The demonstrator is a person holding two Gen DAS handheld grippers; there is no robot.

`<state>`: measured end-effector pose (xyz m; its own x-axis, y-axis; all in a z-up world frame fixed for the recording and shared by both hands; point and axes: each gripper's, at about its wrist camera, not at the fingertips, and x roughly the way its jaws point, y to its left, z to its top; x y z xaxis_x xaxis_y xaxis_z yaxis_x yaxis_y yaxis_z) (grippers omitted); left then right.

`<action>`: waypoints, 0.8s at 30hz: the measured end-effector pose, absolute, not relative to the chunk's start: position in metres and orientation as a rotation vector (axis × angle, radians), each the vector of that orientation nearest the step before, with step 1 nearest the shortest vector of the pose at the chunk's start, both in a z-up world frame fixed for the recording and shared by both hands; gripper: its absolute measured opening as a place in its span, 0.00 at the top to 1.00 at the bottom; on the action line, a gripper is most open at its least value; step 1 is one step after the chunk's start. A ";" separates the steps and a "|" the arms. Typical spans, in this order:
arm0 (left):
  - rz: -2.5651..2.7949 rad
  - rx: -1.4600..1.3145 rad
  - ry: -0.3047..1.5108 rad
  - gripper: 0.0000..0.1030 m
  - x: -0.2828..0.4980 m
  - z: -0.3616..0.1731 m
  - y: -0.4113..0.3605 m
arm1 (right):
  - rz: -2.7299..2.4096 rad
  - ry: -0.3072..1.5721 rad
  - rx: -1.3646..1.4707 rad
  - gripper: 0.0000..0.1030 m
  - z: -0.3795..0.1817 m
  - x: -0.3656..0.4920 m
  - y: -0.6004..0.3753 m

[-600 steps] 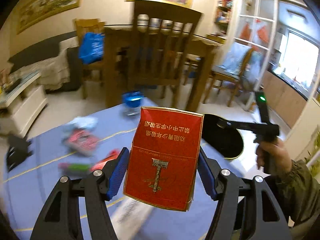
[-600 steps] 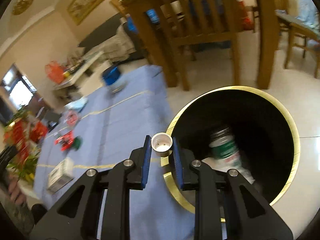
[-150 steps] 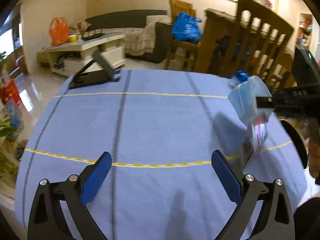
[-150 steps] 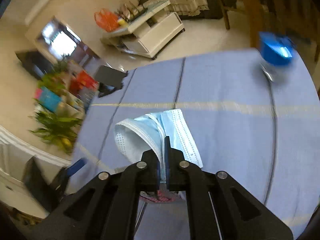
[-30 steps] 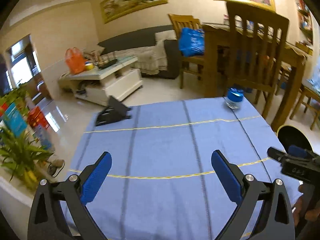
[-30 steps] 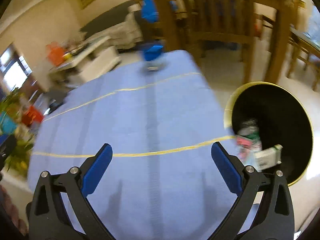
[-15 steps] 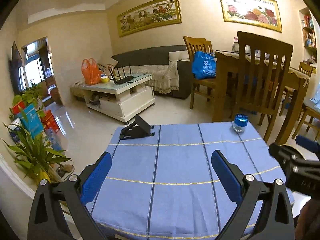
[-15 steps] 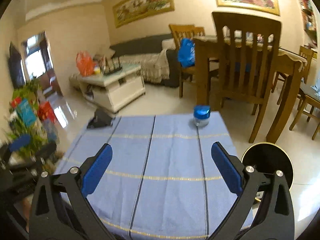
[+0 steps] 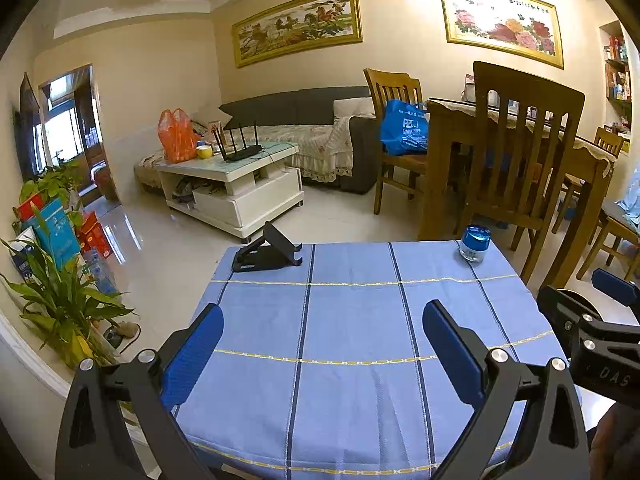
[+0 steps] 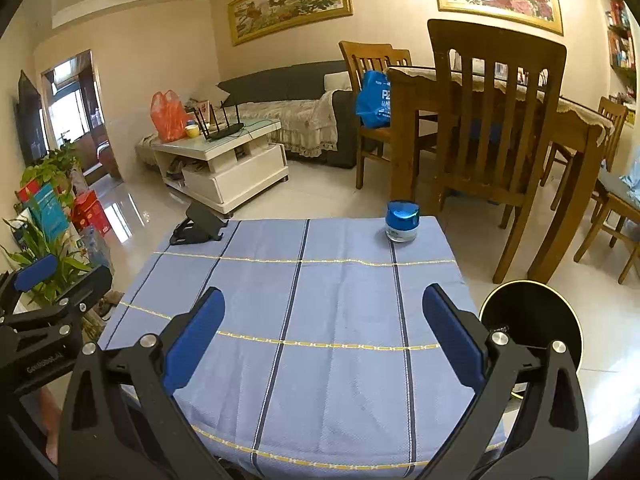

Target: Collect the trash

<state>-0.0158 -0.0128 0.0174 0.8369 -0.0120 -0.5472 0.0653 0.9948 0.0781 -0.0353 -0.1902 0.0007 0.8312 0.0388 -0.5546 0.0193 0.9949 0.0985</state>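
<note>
Both grippers hang above the near edge of a table with a blue striped cloth (image 9: 352,320). My left gripper (image 9: 324,352) is open and empty. My right gripper (image 10: 324,344) is open and empty. The black trash bin with a gold rim (image 10: 532,320) stands on the floor right of the table; in the left wrist view only a sliver of the bin (image 9: 580,298) shows behind the right gripper's body. No loose trash shows on the cloth.
A small jar with a blue lid (image 9: 474,244) (image 10: 402,222) stands at the far right corner. A black phone stand (image 9: 266,250) (image 10: 200,226) sits at the far left corner. Wooden chairs (image 10: 492,120) and a dining table stand behind; potted plants (image 9: 52,304) at left.
Both grippers have pulled back and risen from the table and bin, so the whole cloth now shows. Earlier the right gripper carried a mask and wrapper to the bin; both jaws are now empty.
</note>
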 end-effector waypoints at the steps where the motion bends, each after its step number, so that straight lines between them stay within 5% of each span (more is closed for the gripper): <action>1: -0.042 0.095 0.579 0.06 -0.016 0.017 -0.013 | 0.008 0.588 0.095 0.05 0.001 -0.036 -0.190; 24: -0.052 0.057 0.594 0.06 -0.011 0.013 -0.003 | 0.018 0.601 0.115 0.05 -0.002 -0.035 -0.187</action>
